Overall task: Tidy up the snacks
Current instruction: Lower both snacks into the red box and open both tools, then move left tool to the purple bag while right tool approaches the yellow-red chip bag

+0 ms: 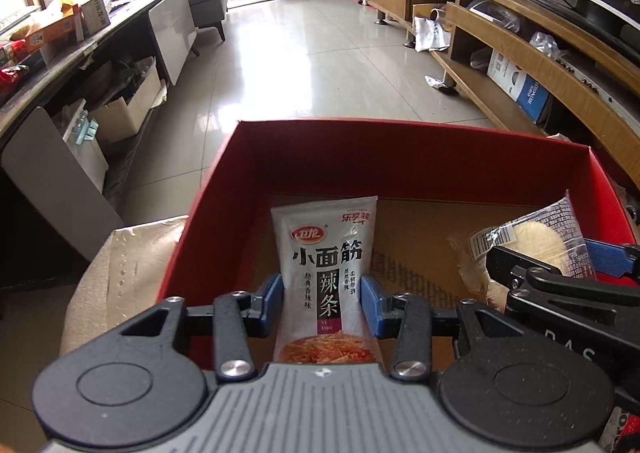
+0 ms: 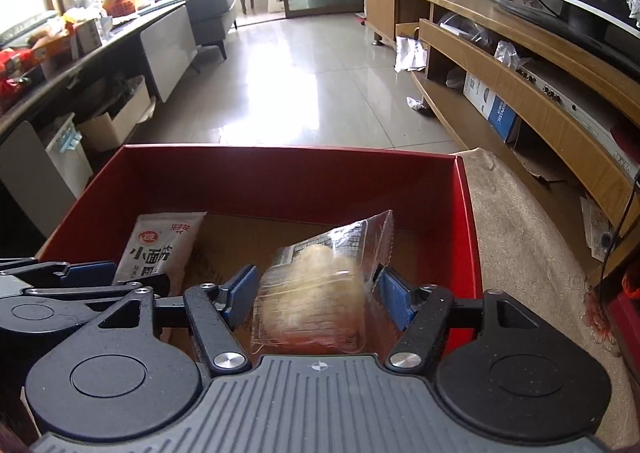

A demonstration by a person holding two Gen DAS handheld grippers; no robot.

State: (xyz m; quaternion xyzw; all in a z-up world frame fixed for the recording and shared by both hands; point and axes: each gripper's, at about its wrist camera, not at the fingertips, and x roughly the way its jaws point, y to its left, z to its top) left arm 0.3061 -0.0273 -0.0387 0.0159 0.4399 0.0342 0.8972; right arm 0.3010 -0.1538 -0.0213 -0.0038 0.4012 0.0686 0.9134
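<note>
Red cardboard walled the box (image 1: 400, 165) into which both grippers reached, its brown floor otherwise bare. The left gripper (image 1: 323, 303) was clenched on a white spicy-strip packet (image 1: 326, 253), the blue pads pressing its lower half from nine and three o'clock while the top of the packet stood upright against the far left part of the box. The right gripper (image 2: 316, 295) had a clear-wrapped bun (image 2: 320, 285) between its blue pads; the wrapper touched the pad at three o'clock, but the bun was blurred, so whether it was gripped or already let go could not be told. The step in hand looked like setting both snacks down inside the box. Next, I judged, each packet needed lowering onto the floor and the pads parting widely enough to clear the crinkly wrapping before pulling back without dragging it along. The left wrist view showed the packet's printed face and the bun's barcode label at three o'clock; the right wrist view alone showed the beige cloth (image 2: 520, 221) under the box at three o'clock.
</note>
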